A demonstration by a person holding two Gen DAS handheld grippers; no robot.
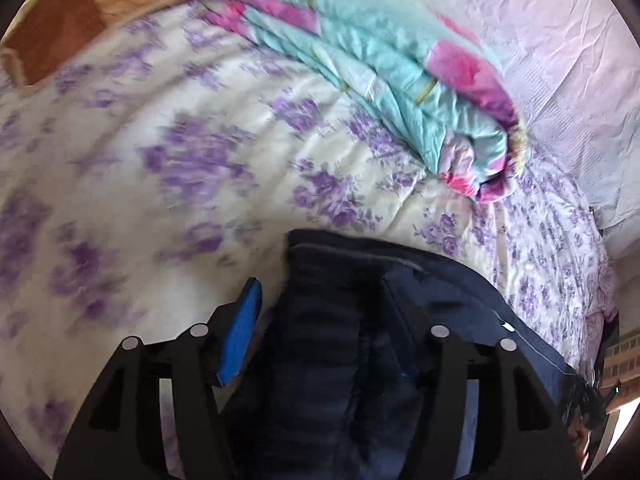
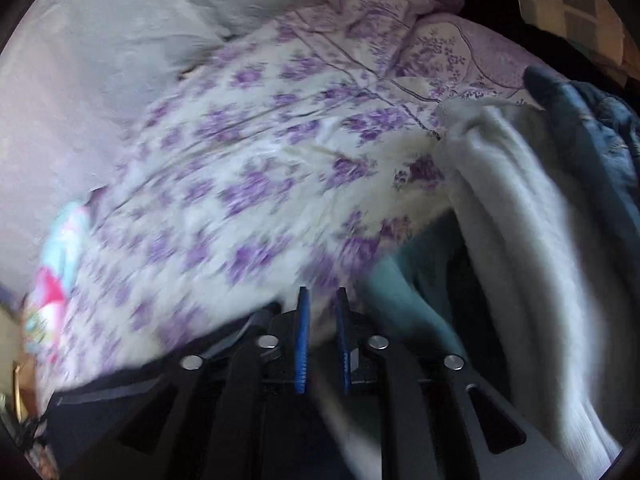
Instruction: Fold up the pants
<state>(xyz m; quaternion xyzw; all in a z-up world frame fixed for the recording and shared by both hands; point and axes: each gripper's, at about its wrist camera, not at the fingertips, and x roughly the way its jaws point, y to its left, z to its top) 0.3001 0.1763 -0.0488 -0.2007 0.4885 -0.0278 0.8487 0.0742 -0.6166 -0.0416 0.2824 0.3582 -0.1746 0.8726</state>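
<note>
The dark navy pants (image 1: 340, 340) lie bunched on the floral bed sheet (image 1: 180, 160). In the left wrist view they fill the space between the fingers of my left gripper (image 1: 320, 292). Its left blue pad (image 1: 240, 332) stands clear of the cloth with a strip of sheet showing beside it; the right pad is hidden behind a fold. In the right wrist view an edge of the pants (image 2: 120, 392) with a grey seam lies at the lower left. My right gripper (image 2: 322, 292) hovers over the sheet, its blue pads a narrow gap apart with nothing between them.
A folded turquoise and pink quilt (image 1: 380, 80) lies across the far side of the bed, with a pale lavender pillow (image 1: 520, 20) behind it. On the right lie a white knit garment (image 2: 520, 220), a teal cloth (image 2: 412, 280) and a dark blue-grey garment (image 2: 580, 140).
</note>
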